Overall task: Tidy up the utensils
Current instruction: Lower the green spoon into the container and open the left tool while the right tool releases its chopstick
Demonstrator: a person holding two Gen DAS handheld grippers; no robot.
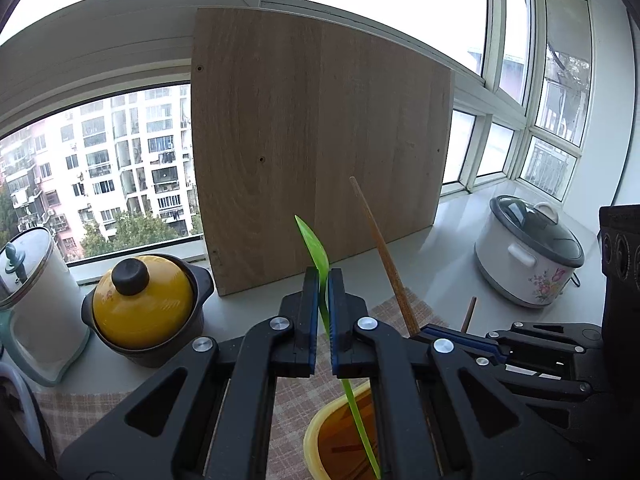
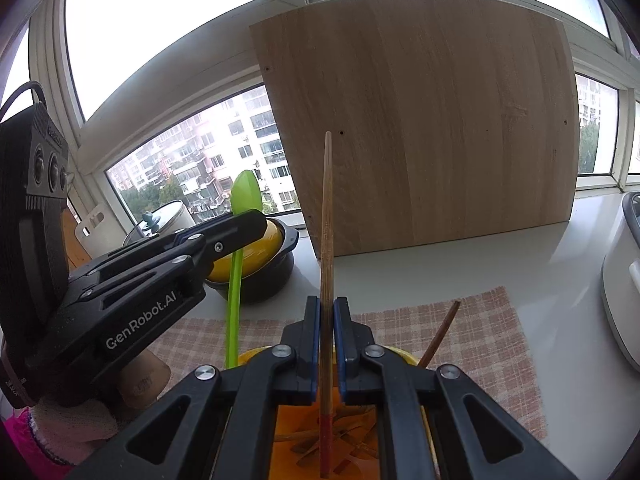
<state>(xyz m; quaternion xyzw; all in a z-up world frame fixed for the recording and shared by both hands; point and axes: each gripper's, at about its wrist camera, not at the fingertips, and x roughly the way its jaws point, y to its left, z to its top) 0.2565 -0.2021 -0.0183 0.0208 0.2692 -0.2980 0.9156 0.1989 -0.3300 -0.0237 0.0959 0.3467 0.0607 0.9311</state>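
My left gripper [image 1: 324, 276] is shut on a green plastic spoon [image 1: 316, 252], bowl end up, its handle running down into a yellow utensil holder [image 1: 316, 436]. In the right wrist view the same green spoon [image 2: 240, 240] shows beside the left gripper [image 2: 256, 220]. My right gripper [image 2: 327, 304] is shut on a wooden chopstick [image 2: 327, 216] with a red lower end, standing upright over the yellow holder [image 2: 404, 354]. That chopstick [image 1: 380, 248] rises beside the right gripper [image 1: 424, 330] in the left wrist view. A second chopstick [image 2: 440, 332] leans in the holder.
A checked cloth [image 2: 488, 332] lies under the holder. A wooden board [image 1: 316, 140] leans against the window behind. A yellow-lidded black pot [image 1: 144, 308] and a glass-lidded container [image 1: 32, 292] stand left, a white rice cooker [image 1: 528, 256] right. A paper cup [image 2: 144, 380] sits near the left hand.
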